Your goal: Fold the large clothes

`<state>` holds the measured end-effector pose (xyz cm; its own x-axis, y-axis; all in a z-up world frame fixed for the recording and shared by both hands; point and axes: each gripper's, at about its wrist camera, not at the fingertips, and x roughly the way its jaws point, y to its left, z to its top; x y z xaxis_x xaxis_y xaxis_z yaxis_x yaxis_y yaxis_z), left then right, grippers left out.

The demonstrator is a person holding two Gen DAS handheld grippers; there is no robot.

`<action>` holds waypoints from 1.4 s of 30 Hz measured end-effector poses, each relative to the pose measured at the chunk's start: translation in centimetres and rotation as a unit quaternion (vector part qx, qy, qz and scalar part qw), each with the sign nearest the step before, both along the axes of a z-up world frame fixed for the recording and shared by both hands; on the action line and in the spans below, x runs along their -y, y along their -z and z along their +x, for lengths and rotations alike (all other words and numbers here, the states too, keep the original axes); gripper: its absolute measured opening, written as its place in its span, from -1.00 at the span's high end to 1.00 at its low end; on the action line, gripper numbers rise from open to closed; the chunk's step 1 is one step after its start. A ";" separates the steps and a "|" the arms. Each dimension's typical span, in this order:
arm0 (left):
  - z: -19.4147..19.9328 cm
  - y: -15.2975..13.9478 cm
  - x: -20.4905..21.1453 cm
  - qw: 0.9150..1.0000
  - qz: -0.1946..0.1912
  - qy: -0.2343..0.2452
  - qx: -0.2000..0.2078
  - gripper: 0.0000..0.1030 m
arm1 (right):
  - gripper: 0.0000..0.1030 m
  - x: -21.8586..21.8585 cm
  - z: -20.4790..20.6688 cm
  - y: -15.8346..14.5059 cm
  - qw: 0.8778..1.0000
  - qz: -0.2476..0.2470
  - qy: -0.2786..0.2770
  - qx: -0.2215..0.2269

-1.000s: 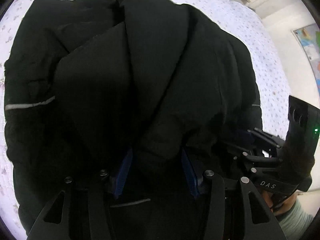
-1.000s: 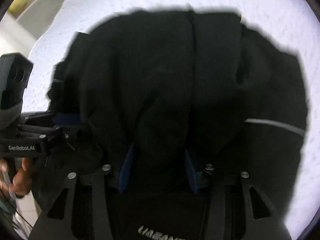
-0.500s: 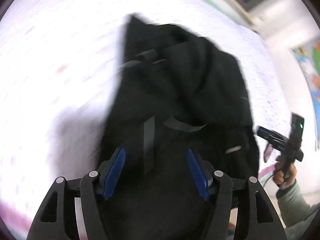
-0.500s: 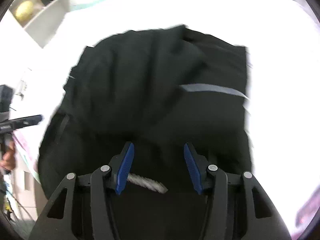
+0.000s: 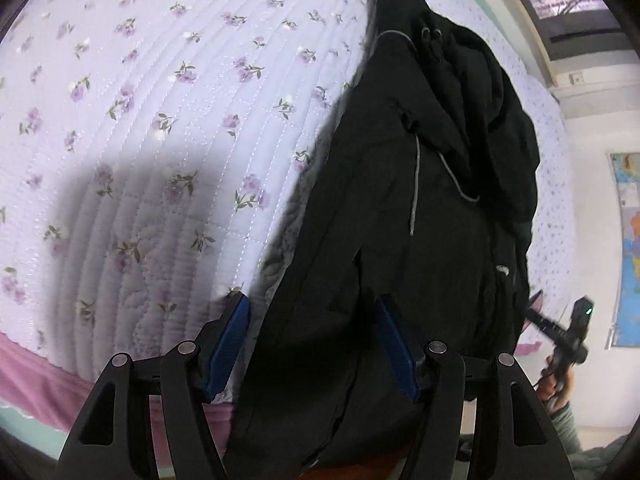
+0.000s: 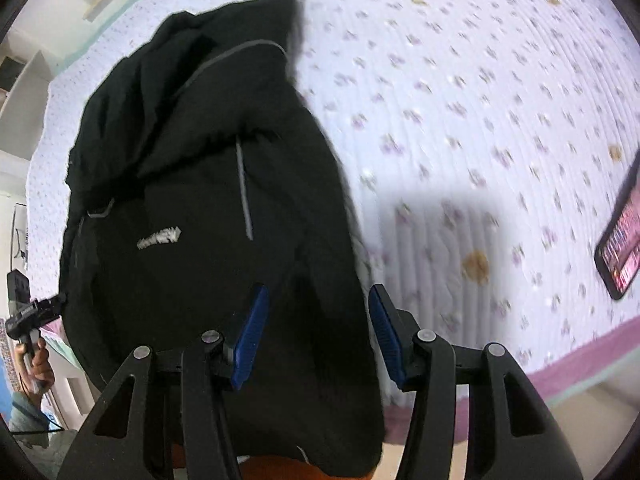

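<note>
Bed (image 5: 152, 128) w/ lilac flowered quilt fills most of both views. Jacket (image 5: 432, 216), black, lies in a long heap on it: centre-right of the left-wrist frame, centre-left of the right-wrist frame (image 6: 192, 208), its near end spilling over the bed edge at frame bottom.

I judge it soft, bulky, padded — some weight, floppy, no stiffness, so it'll sag and bunch wherever I lift. Shell looks smooth, prob slippery; I'd bite deep, through a doubled edge or seam, not a single thin layer. Hood end is at frame top, hem end nearest me. Best holds imo: two hem corners or the shoulders, one per side, then spread flat before folding.

Phone (image 6: 620, 240), screen lit, lies on the quilt at right edge of the right-wrist frame, well apart from the jacket.

Left gripper (image 5: 316, 340): jaws spread, fabric lies between them but not pinched. Right gripper (image 6: 320, 336): jaws spread too, straddling the jacket's right edge, nothing clamped.
</note>
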<state>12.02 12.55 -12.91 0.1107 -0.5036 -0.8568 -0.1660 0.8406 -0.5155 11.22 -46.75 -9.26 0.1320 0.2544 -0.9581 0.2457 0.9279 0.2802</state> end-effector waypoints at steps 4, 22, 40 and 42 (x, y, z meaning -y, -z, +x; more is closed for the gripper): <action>0.0 0.1 0.4 1.000 -0.021 0.015 0.000 -0.28 | -0.08 0.3 -1.6 1.4 1.000 0.017 0.003 -0.022; -2.4 -0.8 5.6 0.995 -0.080 0.054 0.001 -0.27 | 0.24 -2.3 -4.3 2.4 0.993 0.112 -0.031 -0.009; -3.9 -7.5 5.6 0.995 -0.084 0.052 0.026 0.80 | 0.64 -1.2 -7.0 -2.6 0.982 0.186 -0.038 0.021; -1.7 -10.2 5.7 0.991 -0.112 0.043 0.061 0.80 | 0.64 -0.6 -5.6 -4.3 0.977 0.204 -0.024 0.049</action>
